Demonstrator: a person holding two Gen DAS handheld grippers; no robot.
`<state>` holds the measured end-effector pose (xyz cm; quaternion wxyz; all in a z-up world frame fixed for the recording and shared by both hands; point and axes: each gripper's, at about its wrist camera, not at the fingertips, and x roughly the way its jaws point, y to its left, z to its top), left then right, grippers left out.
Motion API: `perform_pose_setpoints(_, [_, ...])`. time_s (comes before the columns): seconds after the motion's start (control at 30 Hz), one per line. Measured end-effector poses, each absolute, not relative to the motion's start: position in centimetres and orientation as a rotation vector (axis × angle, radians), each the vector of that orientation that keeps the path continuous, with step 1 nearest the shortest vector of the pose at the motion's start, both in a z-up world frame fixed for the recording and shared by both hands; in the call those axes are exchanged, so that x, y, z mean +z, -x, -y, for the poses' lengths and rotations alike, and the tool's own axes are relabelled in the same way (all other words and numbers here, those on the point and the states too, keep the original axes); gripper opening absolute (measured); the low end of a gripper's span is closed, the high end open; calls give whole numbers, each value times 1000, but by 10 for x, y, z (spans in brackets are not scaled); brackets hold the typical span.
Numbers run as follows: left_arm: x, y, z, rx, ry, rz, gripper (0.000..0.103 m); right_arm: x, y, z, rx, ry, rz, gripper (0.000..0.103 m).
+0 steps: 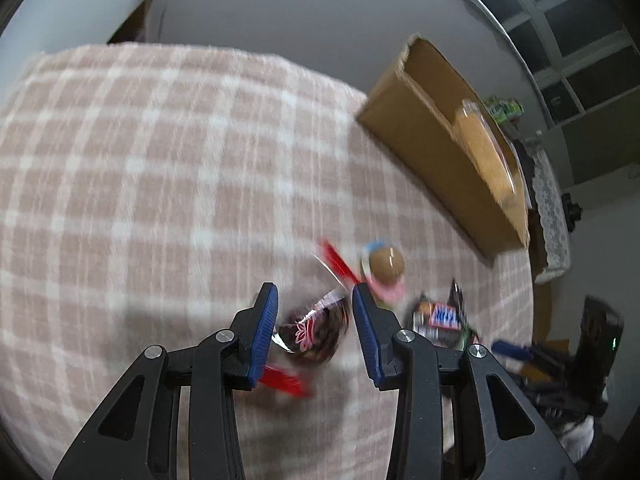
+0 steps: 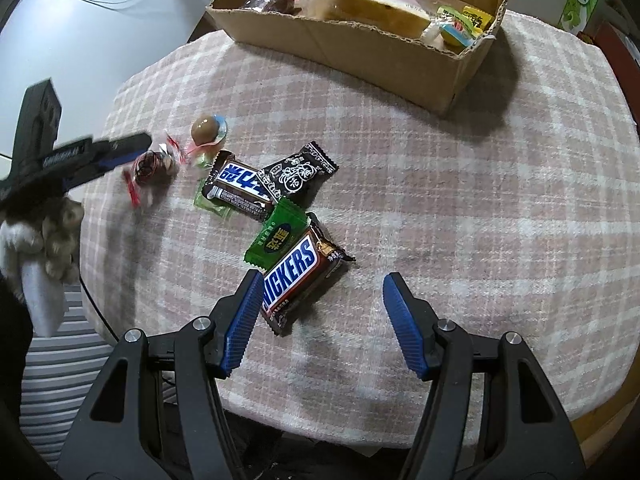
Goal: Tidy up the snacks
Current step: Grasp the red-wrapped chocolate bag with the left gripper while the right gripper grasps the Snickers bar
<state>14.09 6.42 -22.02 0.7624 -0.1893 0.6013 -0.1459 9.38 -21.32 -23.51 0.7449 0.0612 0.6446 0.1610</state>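
Note:
My left gripper (image 1: pixel 314 300) is open, its blue pads on either side of a dark wrapped candy with red twisted ends (image 1: pixel 316 326); the view is blurred. The same candy (image 2: pixel 150 166) shows in the right wrist view with the left gripper's fingers (image 2: pixel 116 150) beside it. A brown ball candy on a blue and pink wrapper (image 1: pixel 384 266) (image 2: pixel 204 128) lies just beyond. My right gripper (image 2: pixel 320 304) is open and empty, its left pad next to a Snickers bar (image 2: pixel 300 276). A cardboard box (image 2: pixel 360 44) (image 1: pixel 432 152) holds several snacks.
On the checked pink tablecloth (image 2: pixel 460 208) lie a green packet (image 2: pixel 278 236), a second Snickers-type bar (image 2: pixel 240 188) (image 1: pixel 440 316), a black packet (image 2: pixel 298 172) and a pale green packet (image 2: pixel 212 204). A green carton (image 2: pixel 580 0) stands behind the box. The table edge is near at the bottom.

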Motion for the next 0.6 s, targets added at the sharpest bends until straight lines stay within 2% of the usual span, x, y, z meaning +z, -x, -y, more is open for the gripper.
perform_pose_setpoints(0.3, [-203, -110, -35, -275, 172, -1240, 38, -240, -100, 200, 353, -106, -1425, 65])
perform_pose_setpoints(0.37, [-203, -110, -24, -269, 113, -1235, 43, -244, -100, 194, 349, -98, -1435, 65])
perform_pose_setpoints(0.6, [-211, -116, -11, -221, 37, -1238, 46, -259, -103, 180, 319, -90, -1478, 65])
